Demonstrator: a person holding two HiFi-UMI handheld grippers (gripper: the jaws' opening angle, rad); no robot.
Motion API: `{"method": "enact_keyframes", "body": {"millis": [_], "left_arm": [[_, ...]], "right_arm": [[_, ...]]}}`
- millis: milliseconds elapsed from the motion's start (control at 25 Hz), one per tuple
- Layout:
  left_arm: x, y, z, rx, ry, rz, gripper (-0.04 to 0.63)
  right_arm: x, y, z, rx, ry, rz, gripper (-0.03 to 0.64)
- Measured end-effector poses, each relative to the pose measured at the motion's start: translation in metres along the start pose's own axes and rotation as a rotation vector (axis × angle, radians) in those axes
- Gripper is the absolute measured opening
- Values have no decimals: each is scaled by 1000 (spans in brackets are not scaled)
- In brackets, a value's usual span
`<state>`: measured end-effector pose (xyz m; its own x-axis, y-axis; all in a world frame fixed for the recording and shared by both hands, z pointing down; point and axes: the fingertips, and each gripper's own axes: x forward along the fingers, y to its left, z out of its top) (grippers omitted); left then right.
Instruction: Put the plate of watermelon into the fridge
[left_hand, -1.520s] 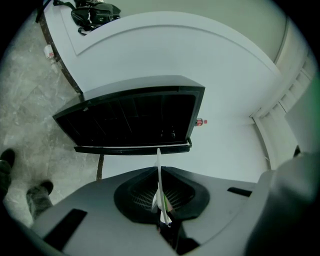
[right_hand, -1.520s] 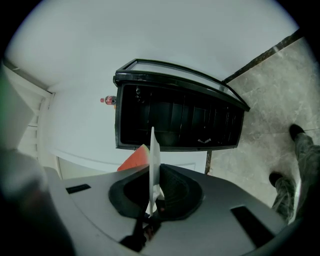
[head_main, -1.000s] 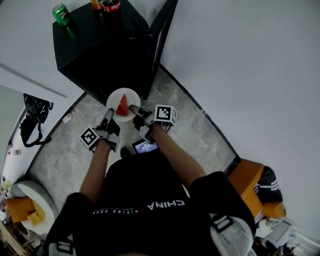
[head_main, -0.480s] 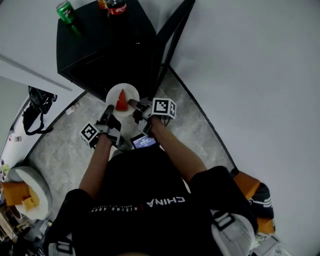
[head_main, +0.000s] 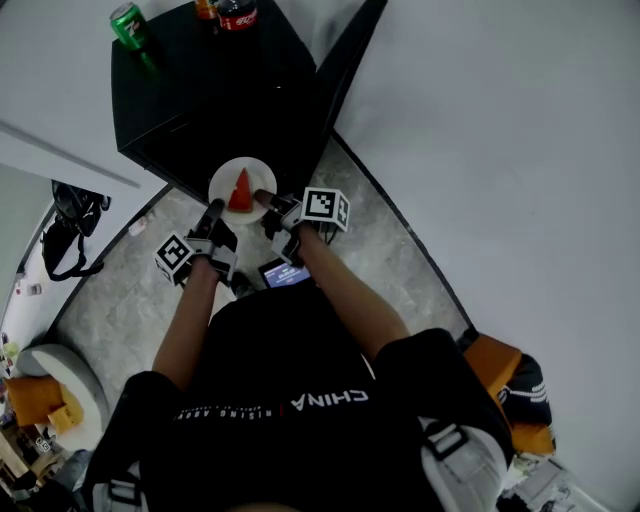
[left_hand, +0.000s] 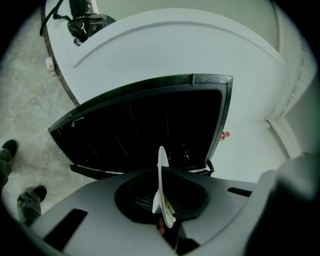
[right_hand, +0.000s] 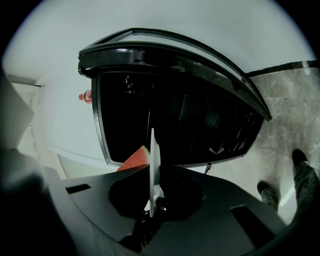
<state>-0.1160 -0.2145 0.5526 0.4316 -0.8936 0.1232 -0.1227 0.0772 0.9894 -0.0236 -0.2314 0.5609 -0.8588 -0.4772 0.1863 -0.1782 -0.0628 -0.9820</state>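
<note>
The white plate is held in the air just in front of the open black fridge, with a red wedge of watermelon standing on it; the left gripper has its fingers clamped on the plate's near-left rim, and the right gripper is clamped likewise on the near-right rim; in both gripper views the plate shows edge-on, a thin white blade pinched in the gap.

The plate looks stiff, smooth and glazed, so probably slick at so thin a rim, and breakable if dropped; the wedge lies loose, wet and pointed, likely to slide or topple should the plate tilt; two holds on opposite sides of the rim suit it, kept flat.

The fridge is a glossy boxy cabinet, its door swung wide; the inside is dark, with faint shelf lines only; a green can and a red-labelled bottle stand on top; the floor is grey marbled stone.
</note>
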Motion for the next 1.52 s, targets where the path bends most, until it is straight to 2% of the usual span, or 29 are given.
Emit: {"method": "enact_keyframes", "body": {"millis": [280,520,800,1000,1160,1520], "left_arm": [[4,11,8,-1,6,31,23],[23,28,23,45,-14,64,25],[68,42,28,63,-15,6,25],[94,78,44,20,-71,30,25],[110,114,59,-45,-144,34,25],[132,163,83,-84,-228,60,23]], "right_arm": [[10,-8,1,20,-5,-6,29],[27,-26,18,54,-35,-5,29],[52,-54,61,70,-97,8,29],[82,-82,85,59,-105,-7,29],[106,-109,97,43,-103,-38,29],[145,-148,113,38,-68,-73,29]]}}
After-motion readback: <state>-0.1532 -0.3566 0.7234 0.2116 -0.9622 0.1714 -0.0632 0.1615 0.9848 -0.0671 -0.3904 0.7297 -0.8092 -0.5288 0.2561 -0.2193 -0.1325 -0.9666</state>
